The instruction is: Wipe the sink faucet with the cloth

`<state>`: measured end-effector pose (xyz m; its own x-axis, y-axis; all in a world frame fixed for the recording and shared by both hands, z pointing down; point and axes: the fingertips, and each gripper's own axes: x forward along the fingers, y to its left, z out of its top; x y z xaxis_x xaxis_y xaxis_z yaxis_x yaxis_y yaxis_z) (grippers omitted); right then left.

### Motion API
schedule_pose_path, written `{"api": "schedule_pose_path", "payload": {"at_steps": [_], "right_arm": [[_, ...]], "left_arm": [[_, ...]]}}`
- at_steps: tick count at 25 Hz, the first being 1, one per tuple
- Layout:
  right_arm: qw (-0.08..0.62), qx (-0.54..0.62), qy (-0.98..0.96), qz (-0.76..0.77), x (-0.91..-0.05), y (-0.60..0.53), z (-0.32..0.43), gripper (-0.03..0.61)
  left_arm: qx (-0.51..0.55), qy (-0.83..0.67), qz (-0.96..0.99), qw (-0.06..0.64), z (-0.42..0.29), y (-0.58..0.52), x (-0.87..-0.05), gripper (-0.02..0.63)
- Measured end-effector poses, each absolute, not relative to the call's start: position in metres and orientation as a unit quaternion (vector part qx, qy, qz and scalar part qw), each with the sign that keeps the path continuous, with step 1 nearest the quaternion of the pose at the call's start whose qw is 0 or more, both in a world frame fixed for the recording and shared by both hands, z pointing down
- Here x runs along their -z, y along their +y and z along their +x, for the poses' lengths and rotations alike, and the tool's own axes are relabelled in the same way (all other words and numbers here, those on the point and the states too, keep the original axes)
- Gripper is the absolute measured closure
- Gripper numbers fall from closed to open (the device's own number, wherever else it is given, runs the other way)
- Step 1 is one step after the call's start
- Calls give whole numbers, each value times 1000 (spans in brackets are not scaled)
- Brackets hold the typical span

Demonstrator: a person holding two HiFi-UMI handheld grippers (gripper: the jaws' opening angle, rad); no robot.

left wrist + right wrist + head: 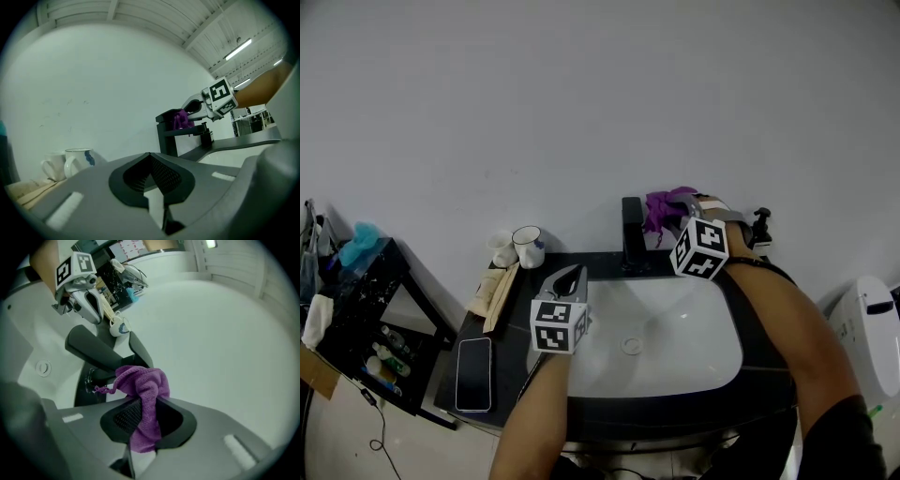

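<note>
A black square faucet (632, 234) stands at the back of the white sink (712, 361). My right gripper (675, 208) is shut on a purple cloth (664, 208), held just right of the faucet's top. In the right gripper view the cloth (143, 401) bunches out between the jaws, close to the faucet spout (93, 352). My left gripper (567, 281) hovers over the sink's left rim, jaws together with nothing in them. The left gripper view shows the faucet (169, 131) and the cloth (181, 119) ahead.
On the dark counter left of the sink lie a phone (474, 373), a flat packet (494, 292) and two white mugs (517, 247). A black shelf (366, 319) with bottles stands at the far left. A small dark dispenser (760, 227) sits at the back right.
</note>
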<state>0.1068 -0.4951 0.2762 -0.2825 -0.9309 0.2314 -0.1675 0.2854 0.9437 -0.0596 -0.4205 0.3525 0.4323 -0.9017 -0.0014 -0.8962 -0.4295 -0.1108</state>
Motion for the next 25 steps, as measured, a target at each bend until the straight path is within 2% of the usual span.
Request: {"api": "schedule_pose_path", "payload": {"at_steps": [7,25], "right_arm": [[450,472,-652,388,-281,-502,88,499],[458,449,-675,365,-332,-505,80,499]], "left_arm": [[29,532,-845,50,-60,-421,-352,597],[29,534,-844,47,-62,-424,-353,597]]}}
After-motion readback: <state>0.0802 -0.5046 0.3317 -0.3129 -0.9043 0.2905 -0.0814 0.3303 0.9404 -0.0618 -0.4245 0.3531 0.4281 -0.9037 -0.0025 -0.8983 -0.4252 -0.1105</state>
